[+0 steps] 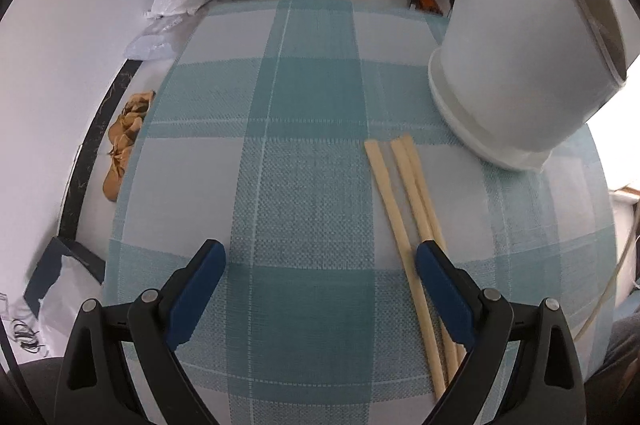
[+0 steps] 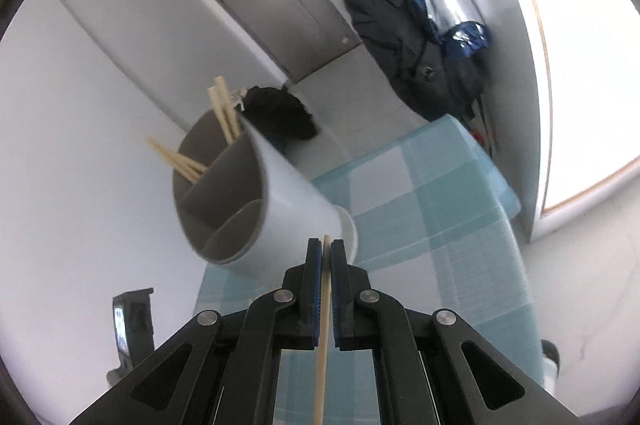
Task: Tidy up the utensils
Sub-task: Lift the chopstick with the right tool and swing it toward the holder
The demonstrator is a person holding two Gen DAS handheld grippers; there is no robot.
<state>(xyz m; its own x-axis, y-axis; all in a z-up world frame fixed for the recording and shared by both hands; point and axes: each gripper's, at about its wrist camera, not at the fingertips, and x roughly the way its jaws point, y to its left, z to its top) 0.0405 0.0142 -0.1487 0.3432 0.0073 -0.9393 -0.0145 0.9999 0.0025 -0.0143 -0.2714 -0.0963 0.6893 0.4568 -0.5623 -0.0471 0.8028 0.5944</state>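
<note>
Left wrist view: the left claw [image 1: 320, 257] hangs spread wide above the surface [image 1: 312, 185], which is covered by a teal-and-white checked cloth, and pinches nothing. Three loose chopsticks [image 1: 404, 193] lie side by side on the cloth; their near ends pass under the claw's right-hand finger [image 1: 436, 277]. Just beyond their far ends stands the white utensil holder [image 1: 520, 73], seen here from the side.

Right wrist view: the right claw [image 2: 326, 257] is pressed together on a single chopstick [image 2: 323, 337], which runs lengthwise between the blue pads, its tip showing just past them. Ahead of it is the utensil holder [image 2: 280, 193] (its grey interior is split into compartments). Two far compartments each hold several chopsticks [image 2: 224, 109]; the nearest compartment shows none.
</note>
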